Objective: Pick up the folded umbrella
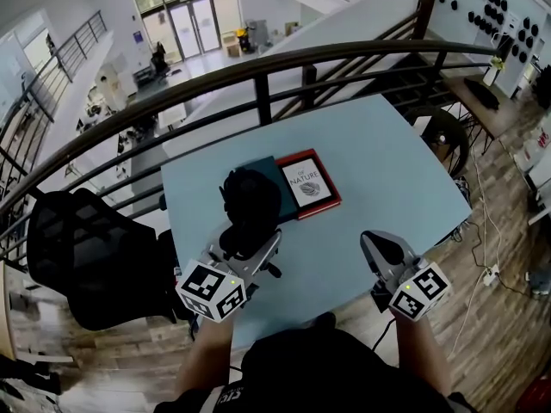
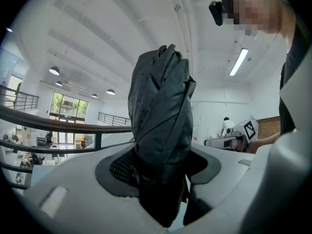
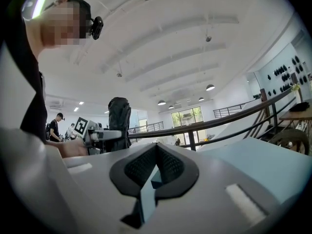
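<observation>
Both of my tools hover by the tabletop's (image 1: 387, 170) near edge. My left hand-held gripper (image 1: 251, 246) is clamped on the folded umbrella (image 1: 250, 205), which stands upright between its jaws over the near left part of the tabletop, in front of a dark teal book (image 1: 277, 172) and a red-bordered book (image 1: 310, 183). My right hand-held gripper (image 1: 376, 241) is closed on nothing, toward the near right corner.

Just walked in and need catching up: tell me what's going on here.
A person's left gripper is shut on the black folded umbrella, holding it upright at the blue table. The right gripper is empty, jaws together, off to the side. A red book and a teal book lie on the table beyond the umbrella.
</observation>
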Available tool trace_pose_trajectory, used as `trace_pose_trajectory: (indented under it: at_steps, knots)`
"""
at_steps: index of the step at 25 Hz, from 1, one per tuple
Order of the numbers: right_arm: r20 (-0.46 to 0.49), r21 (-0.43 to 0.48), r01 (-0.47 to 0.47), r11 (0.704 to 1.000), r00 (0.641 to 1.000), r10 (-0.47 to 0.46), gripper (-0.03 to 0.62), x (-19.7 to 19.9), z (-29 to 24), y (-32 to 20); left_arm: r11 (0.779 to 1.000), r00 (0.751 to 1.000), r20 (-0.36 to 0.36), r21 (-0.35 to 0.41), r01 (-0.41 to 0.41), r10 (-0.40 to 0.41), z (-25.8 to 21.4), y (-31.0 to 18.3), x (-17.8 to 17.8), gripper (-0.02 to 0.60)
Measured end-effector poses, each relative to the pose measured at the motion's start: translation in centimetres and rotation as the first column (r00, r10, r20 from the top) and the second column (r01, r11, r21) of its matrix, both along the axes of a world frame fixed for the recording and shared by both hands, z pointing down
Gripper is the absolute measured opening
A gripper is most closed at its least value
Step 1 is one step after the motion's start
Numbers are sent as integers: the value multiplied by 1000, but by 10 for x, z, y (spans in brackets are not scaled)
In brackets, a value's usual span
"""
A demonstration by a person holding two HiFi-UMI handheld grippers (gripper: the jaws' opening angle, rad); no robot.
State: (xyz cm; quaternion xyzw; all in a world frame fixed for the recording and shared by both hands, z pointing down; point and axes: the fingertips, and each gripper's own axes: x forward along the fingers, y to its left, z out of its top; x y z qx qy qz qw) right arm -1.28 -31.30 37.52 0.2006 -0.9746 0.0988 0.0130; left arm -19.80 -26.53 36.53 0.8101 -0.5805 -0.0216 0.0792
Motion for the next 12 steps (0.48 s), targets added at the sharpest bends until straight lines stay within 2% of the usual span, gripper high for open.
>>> trace_pose_trajectory:
  at_steps: [12]
  knots:
    - [-5, -37, 16, 999, 1000, -16, -2, 0, 14, 8, 1000, 1000, -21, -31, 7, -7, 11, 4, 3, 267]
